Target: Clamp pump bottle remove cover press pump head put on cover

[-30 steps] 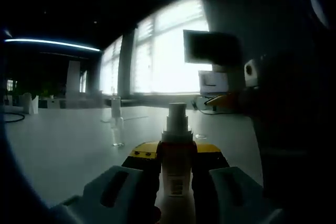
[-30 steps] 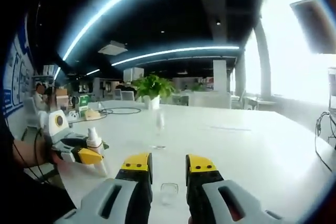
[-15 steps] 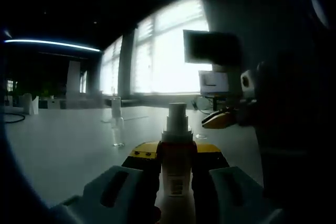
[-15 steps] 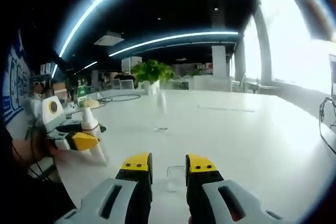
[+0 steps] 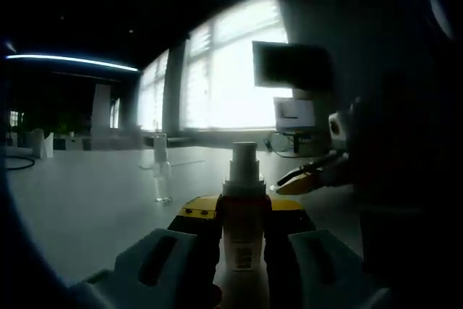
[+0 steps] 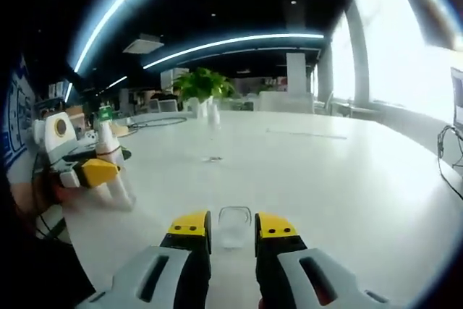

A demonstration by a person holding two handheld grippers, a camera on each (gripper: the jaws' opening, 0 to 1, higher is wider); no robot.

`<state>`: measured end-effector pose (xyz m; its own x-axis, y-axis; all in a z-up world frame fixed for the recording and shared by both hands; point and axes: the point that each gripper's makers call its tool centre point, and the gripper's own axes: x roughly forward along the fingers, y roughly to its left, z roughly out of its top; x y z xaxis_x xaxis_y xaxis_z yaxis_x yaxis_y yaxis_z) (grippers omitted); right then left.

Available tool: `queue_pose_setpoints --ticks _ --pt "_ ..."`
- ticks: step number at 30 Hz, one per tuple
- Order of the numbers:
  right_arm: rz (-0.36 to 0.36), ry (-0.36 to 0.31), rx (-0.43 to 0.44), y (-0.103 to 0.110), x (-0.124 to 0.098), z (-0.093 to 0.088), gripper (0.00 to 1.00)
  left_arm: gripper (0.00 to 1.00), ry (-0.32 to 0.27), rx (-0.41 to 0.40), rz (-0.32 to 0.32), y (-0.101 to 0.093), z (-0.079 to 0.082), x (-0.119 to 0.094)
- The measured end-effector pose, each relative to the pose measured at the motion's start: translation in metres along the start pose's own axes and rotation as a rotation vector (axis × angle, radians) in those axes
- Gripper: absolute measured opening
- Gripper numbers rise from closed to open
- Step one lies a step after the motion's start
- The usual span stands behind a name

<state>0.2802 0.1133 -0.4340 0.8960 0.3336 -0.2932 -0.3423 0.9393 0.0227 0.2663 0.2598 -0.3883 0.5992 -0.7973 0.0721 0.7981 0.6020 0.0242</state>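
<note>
Left gripper view: the left tool clamps the pump bottle upright between its jaws, pump head bare. A second clear bottle stands farther off on the white bench; the right tool enters from the right.

Right gripper view: the right tool has its jaws slightly parted either side of the clear cover on the bench; whether they touch it cannot be told. At left, the left tool grips the pump bottle.

dim office, bright windows, white table
</note>
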Motion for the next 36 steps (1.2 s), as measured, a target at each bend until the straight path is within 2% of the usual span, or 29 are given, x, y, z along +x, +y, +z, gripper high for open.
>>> queue_pose_setpoints --ticks 15,36 --pt "0.000 -0.005 0.005 -0.0019 0.0046 -0.0102 0.16 0.13 0.000 0.001 0.001 0.0004 0.0001 0.0001" --pt "0.015 -0.012 -0.057 0.0011 0.0044 -0.0102 0.13 0.13 0.000 0.001 0.004 0.0000 0.0006 -0.0007"
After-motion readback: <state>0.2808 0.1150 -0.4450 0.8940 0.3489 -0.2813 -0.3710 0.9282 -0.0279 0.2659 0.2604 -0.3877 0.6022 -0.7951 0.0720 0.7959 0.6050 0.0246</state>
